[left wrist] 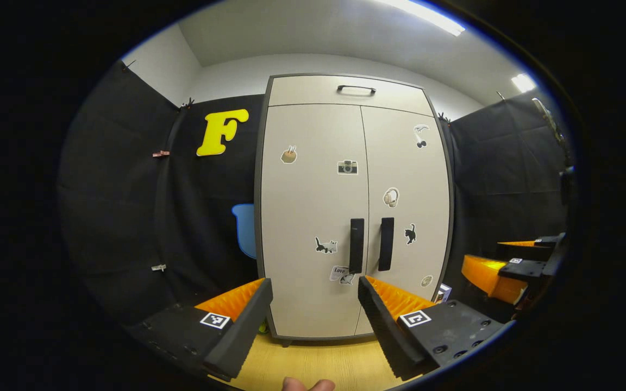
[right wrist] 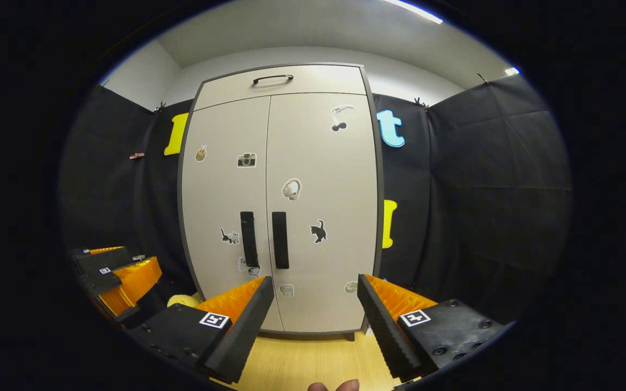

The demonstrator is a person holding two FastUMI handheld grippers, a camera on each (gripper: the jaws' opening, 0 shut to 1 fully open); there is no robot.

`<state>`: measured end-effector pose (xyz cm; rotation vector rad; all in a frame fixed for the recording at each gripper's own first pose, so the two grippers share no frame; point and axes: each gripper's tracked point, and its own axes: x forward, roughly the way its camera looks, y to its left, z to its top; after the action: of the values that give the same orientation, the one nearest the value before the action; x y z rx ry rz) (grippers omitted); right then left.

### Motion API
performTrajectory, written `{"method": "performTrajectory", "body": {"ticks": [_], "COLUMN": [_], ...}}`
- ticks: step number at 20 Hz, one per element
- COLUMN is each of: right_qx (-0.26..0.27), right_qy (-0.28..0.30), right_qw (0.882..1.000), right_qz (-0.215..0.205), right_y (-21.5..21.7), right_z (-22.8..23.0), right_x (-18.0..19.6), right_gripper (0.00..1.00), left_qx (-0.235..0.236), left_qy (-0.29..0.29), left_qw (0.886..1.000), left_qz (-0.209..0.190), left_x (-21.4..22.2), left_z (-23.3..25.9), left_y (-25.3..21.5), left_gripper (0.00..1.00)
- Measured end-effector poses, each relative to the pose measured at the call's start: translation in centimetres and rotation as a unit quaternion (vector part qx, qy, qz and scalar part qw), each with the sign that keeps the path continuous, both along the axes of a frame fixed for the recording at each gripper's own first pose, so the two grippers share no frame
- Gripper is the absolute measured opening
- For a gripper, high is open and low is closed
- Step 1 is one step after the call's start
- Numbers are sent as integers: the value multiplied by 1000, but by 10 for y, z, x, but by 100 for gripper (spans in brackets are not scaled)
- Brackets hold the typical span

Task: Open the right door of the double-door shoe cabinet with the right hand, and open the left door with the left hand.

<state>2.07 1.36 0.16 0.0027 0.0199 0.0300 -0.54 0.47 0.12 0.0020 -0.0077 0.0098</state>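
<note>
A pale double-door shoe cabinet (left wrist: pixel 313 206) (right wrist: pixel 313 228) with stickers stands ahead, both doors closed. Two dark vertical handles sit side by side at its centre: left door handle (left wrist: pixel 356 245) (right wrist: pixel 247 239), right door handle (left wrist: pixel 386 244) (right wrist: pixel 280 240). My left gripper (left wrist: pixel 315 304) hangs open in front of the cabinet's lower part, well short of it, with nothing between its fingers. My right gripper (right wrist: pixel 315 301) is likewise open and empty, facing the right door's lower part. In the left gripper view the right gripper (left wrist: pixel 514 266) shows at the right edge; in the right gripper view the left gripper (right wrist: pixel 120 277) shows at the left.
A top drawer with a dark handle (left wrist: pixel 356 89) (right wrist: pixel 273 79) caps the cabinet. Black cloth walls close in on both sides. The wooden floor (left wrist: pixel 313 364) (right wrist: pixel 313 358) runs up to the cabinet's base. A fingertip (left wrist: pixel 307 384) peeks in at the bottom edge.
</note>
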Motion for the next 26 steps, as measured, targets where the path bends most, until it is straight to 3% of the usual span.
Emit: {"method": "performTrajectory", "body": {"ticks": [9,18,21,26], "right_qx": [-7,-6,0,0], "right_qy": [-25,3,-3,-1], "right_qw": [999,1000,1000,1000], "right_qz": [36,7,-4,-10], "right_y": [54,75,77,83], "right_z": [5,-35,-38,-45], "right_x": [94,195,213,231], "right_gripper": [98,96,86,39], "left_qx": [4,4,-1,-3], "left_qy": [7,22,28,34], "left_qw": [1000,1000,1000,999], "left_qz": [5,10,10,9], "left_x": [12,34,40,48], "left_z": [-11,-29,-35,-42], "left_y": [20,46,52,60], "left_gripper": [97,97,97,97]}}
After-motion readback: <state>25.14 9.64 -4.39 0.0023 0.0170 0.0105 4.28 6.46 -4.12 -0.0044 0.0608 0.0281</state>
